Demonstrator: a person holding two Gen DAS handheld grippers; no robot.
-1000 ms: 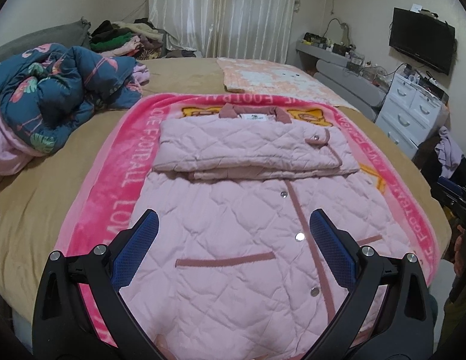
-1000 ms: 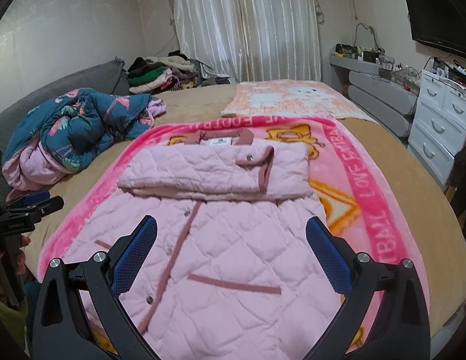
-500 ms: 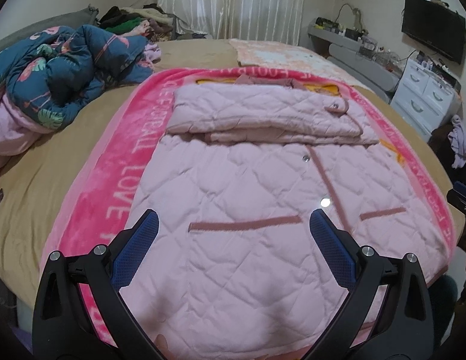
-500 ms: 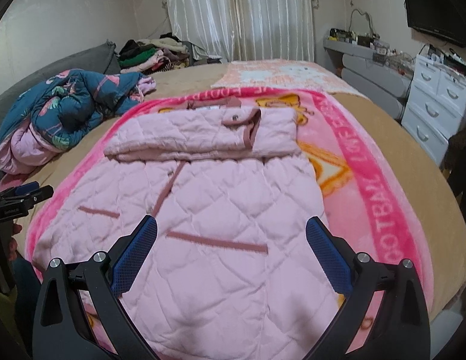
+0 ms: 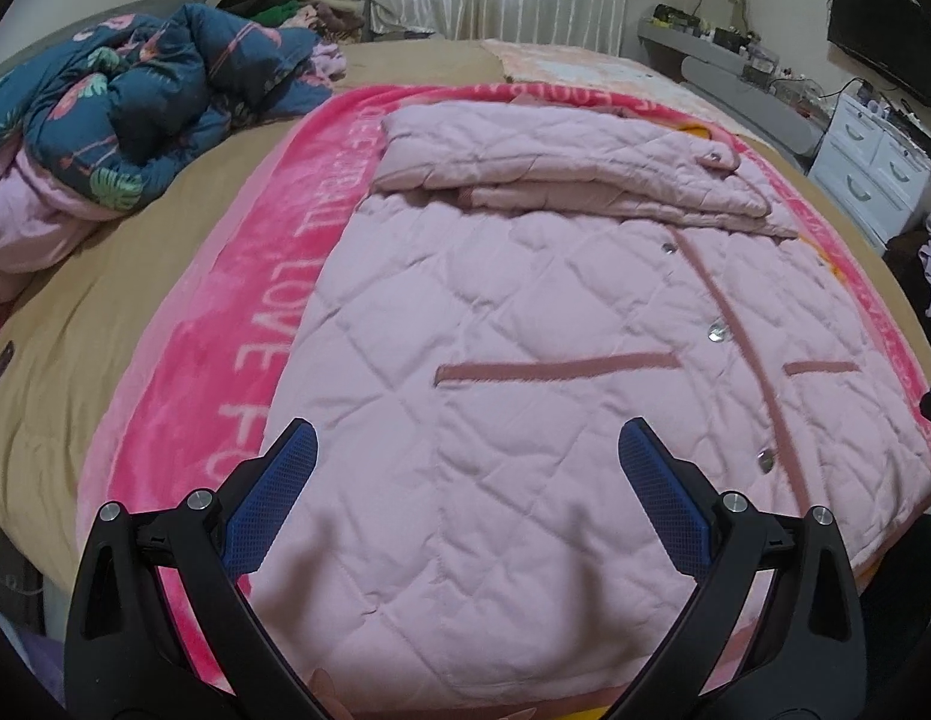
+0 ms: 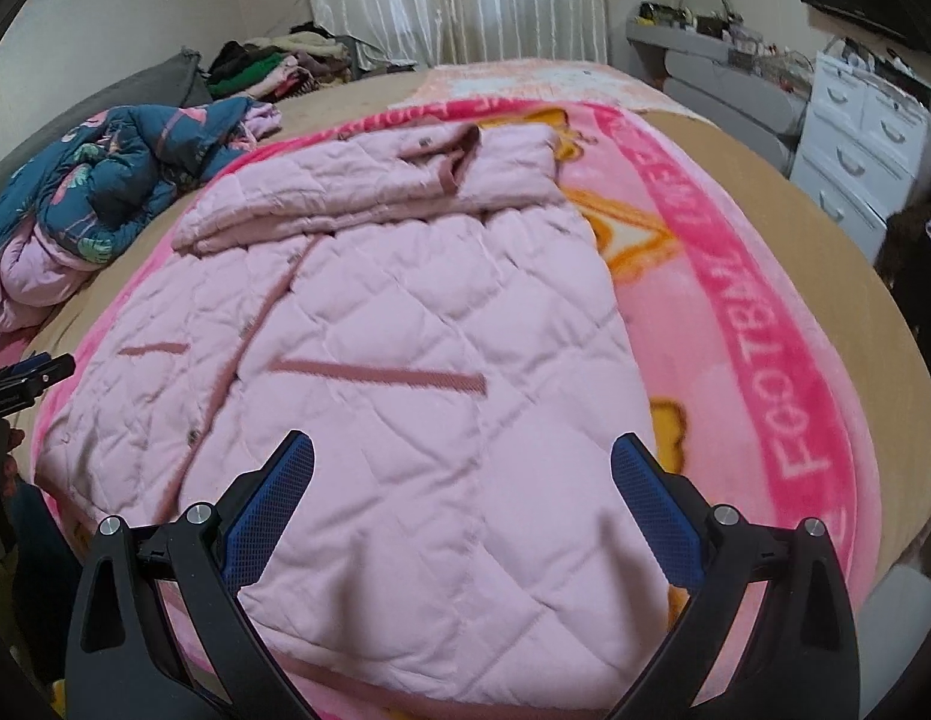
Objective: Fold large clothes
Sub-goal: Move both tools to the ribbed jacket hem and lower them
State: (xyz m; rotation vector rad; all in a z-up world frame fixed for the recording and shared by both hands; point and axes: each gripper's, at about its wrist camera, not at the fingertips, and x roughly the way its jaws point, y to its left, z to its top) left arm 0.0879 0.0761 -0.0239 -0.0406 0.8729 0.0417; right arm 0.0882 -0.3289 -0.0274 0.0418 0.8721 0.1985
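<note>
On tan bed (image 5: pixel 105 324), pink blanket (image 5: pixel 225 324), perhaps dresser (image 6: pixel 861 138)

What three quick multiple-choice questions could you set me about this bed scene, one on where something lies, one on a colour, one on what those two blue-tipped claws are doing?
1. Where does the pink quilted jacket lie?
A. on the bright pink blanket
B. on the white drawers
C. on the floor

2. What colour is the trim on the jacket's pockets?
A. green
B. dusty rose
C. black

3. How do the left gripper and right gripper stand?
A. both shut on the hem
B. one shut, one open
C. both open, holding nothing

Answers: 1 A, the lettered blanket shows all round the jacket. 2 B, the pocket strips are darker rose. 3 C, the blue pads stand wide apart with only jacket visible between them.
</note>
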